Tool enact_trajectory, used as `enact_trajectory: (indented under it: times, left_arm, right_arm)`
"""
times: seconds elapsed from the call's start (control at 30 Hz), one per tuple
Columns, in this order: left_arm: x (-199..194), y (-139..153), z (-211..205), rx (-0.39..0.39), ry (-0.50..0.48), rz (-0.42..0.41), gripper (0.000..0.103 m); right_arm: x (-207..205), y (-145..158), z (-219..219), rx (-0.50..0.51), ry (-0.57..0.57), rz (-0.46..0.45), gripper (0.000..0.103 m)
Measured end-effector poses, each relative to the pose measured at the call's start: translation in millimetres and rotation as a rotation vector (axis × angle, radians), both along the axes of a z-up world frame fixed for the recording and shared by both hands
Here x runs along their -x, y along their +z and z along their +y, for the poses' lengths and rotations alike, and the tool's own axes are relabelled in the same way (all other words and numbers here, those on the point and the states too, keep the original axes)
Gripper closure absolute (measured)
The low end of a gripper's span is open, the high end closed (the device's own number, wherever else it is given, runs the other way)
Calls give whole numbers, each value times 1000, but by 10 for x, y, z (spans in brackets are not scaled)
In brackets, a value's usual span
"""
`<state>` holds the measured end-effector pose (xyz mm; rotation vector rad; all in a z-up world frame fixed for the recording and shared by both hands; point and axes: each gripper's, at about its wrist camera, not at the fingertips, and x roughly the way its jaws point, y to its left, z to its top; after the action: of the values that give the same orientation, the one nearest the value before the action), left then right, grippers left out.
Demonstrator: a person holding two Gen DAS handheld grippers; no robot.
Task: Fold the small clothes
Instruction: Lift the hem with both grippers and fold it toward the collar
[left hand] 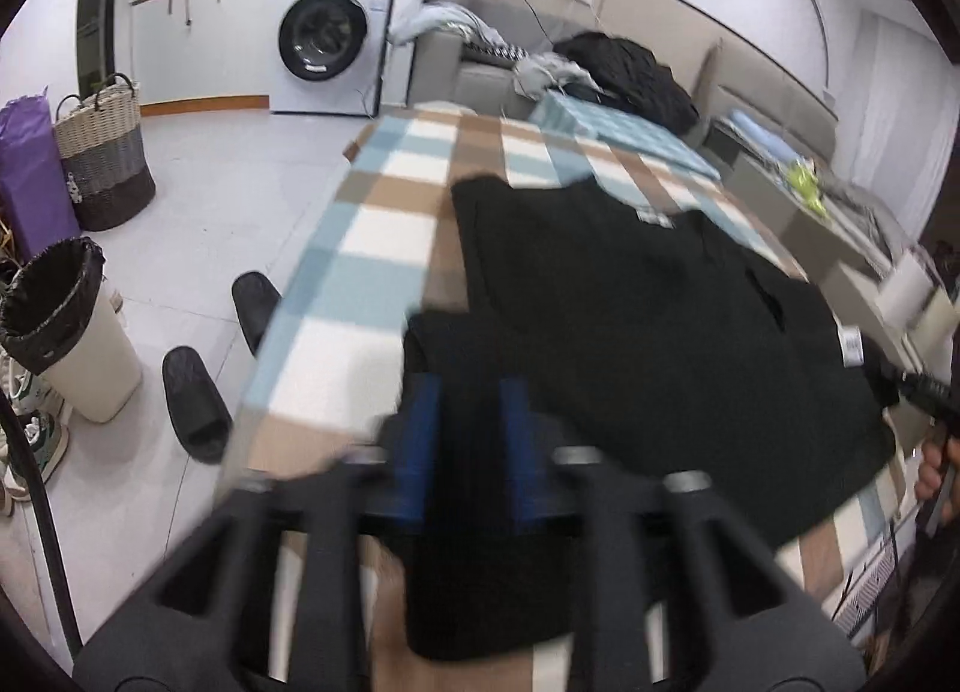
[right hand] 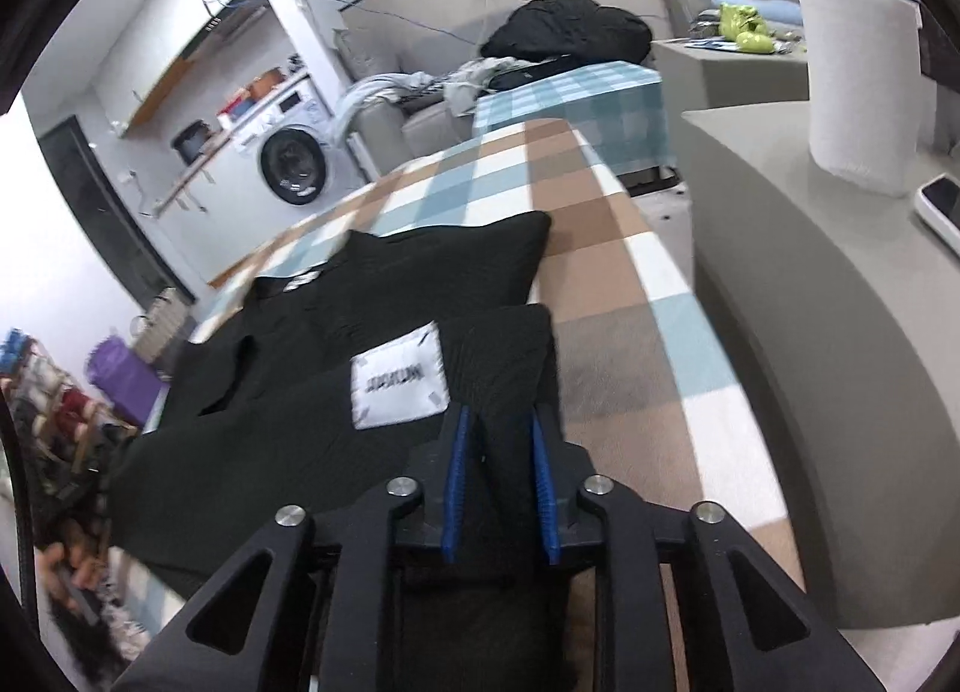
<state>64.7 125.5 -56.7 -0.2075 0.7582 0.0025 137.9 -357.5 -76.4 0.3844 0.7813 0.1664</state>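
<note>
Now the left gripper (left hand: 468, 440) has its blue pads spread, black cloth lying between them unpinched. Likewise the right gripper (right hand: 501, 482) stands parted over a fold. That black garment (left hand: 630, 320) lies on the checked table (left hand: 372, 248).

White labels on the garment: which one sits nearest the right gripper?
The large square label, just up-left of the right gripper on the black garment. The small label at the collar lies farther off.

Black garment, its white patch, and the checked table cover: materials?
Black garment: matte ribbed knit, probably; faint ribs show. White patch: likely woven fabric label, stitched at the corners. Checked table cover: soft matte cloth, seemingly fleece or flannel; blur leaves it open.
</note>
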Motion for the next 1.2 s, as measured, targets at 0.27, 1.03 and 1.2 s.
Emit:
enact_trajectory:
  times: [0.27, 1.03, 1.2]
  left_arm:
    - [136, -161, -277, -63, -67, 45, 49]
    - [-319, 491, -71, -32, -6, -168, 100]
    - [-704, 416, 5, -63, 30, -128, 100]
  right_arm:
    - [70, -12, 62, -3, 33, -7, 66]
    - [-15, 346, 199, 82, 1, -165, 97]
    - [-143, 369, 310, 122, -63, -156, 97]
